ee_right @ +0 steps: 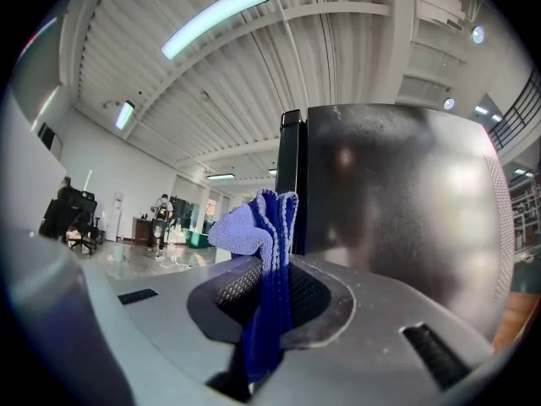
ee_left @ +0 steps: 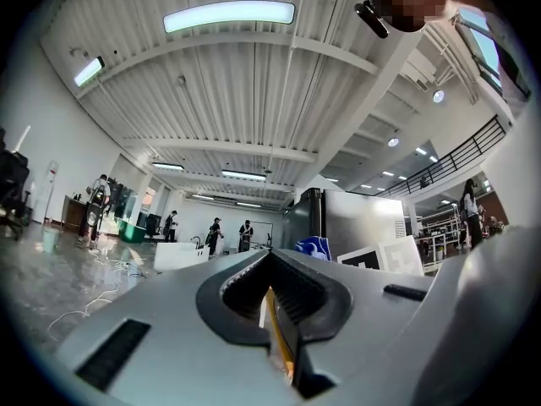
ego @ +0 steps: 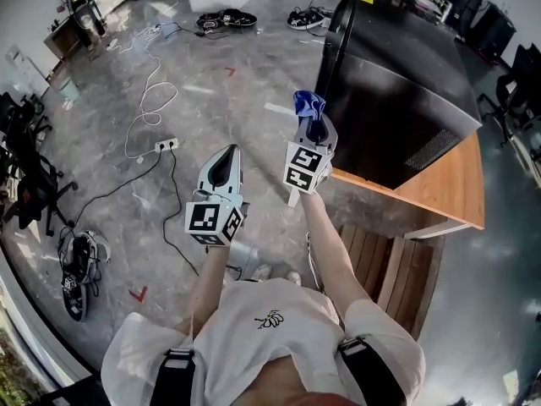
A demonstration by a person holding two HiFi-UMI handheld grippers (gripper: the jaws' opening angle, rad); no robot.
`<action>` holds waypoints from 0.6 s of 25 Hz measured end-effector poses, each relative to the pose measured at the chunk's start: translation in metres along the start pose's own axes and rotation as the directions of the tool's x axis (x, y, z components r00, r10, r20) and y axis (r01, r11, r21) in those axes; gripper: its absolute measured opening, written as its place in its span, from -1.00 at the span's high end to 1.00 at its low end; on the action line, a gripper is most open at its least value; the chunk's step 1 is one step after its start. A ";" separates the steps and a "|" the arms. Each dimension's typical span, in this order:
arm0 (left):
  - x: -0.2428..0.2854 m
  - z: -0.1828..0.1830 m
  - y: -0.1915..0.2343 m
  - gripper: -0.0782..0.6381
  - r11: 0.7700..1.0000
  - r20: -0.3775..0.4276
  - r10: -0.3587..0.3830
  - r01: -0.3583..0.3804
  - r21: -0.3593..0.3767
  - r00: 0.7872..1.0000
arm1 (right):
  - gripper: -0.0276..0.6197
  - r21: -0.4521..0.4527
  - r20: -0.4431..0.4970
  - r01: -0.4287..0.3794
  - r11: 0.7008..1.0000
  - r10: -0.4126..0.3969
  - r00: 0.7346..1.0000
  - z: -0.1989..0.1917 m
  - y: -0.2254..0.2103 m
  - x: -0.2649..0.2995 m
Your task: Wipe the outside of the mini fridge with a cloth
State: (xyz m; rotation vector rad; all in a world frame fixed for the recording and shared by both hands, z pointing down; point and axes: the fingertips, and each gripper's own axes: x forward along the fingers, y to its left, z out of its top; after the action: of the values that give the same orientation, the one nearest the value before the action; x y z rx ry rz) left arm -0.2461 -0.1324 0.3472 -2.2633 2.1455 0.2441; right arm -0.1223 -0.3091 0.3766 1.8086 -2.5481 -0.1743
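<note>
The black mini fridge (ego: 397,91) stands on a wooden table (ego: 452,189) at the upper right of the head view. My right gripper (ego: 314,125) is shut on a blue cloth (ego: 308,106) and is held up just left of the fridge's near side. In the right gripper view the blue cloth (ee_right: 269,269) sticks up between the jaws, with the fridge's dark side (ee_right: 397,218) close behind it. My left gripper (ego: 222,169) hangs lower and further left, over the floor, shut with nothing held. The fridge (ee_left: 338,227) shows far off in the left gripper view.
White and black cables (ego: 152,100) run over the grey floor at left. Shoes (ego: 76,269) lie at the lower left. Office chairs (ego: 25,167) stand at the left edge. More gear (ego: 224,19) lies on the floor at the back. People (ee_left: 215,235) stand far across the hall.
</note>
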 end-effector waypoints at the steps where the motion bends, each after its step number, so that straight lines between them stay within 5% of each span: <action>1: 0.002 -0.001 -0.002 0.77 1.000 -0.001 -0.007 0.007 -0.001 1.000 | 0.73 -0.004 0.002 0.005 1.000 -0.005 1.000 0.000 -0.003 -0.002; 15: 0.035 -0.017 -0.063 0.77 0.989 -0.015 -0.147 0.146 -0.033 0.989 | 0.73 -0.047 0.021 0.121 0.992 -0.120 0.993 -0.002 -0.091 -0.034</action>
State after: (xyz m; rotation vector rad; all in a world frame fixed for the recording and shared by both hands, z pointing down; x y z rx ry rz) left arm -0.1799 -0.1652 0.3535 -2.4352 1.9838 0.2573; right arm -0.0252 -0.3067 0.3714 1.9520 -2.4244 -0.2522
